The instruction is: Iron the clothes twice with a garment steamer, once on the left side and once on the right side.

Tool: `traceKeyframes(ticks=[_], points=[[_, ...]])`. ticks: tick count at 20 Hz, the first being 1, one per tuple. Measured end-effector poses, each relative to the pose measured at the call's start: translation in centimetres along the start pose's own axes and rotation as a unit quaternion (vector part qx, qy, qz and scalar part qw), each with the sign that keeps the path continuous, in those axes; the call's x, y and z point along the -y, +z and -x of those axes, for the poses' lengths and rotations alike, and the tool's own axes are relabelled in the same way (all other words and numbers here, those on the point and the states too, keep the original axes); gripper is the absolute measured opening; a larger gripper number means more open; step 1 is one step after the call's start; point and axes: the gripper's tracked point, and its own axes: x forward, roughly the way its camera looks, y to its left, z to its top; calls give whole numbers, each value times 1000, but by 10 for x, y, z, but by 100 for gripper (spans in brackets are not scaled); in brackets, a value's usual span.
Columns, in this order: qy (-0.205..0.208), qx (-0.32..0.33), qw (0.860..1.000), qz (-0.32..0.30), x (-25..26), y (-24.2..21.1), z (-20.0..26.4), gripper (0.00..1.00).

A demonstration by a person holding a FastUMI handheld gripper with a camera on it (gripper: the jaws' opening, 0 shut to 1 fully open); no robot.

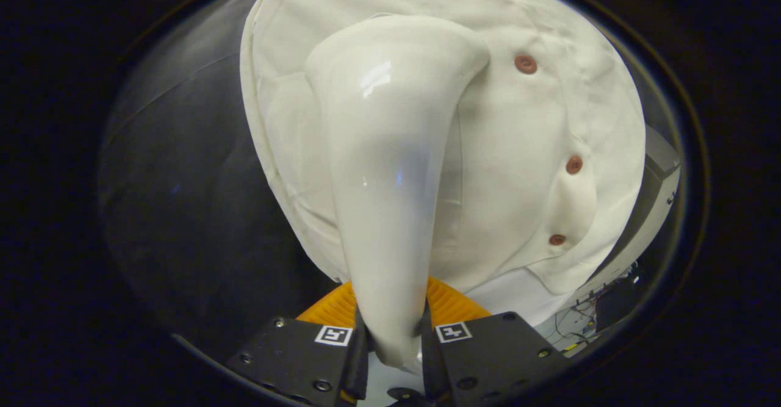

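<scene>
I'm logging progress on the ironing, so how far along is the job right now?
Done: the steamer is picked up, its handle clamped between the gripper fingers. In hand: its head is at the shirt, on the panel beside the row of buttons. Left: one picture can't tell whether either pass is finished; creases show near the lower buttons, so count both sides as open.
</scene>
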Motion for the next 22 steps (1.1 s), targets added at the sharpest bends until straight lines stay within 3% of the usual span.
traceKeyframes(ticks=[10,19,22], points=[[16,-49,999,-16,5,-51,-30,36],[34,-66,996,-41,2,-12,-18,35],[26,-54,997,-42,8,3,16,34]])
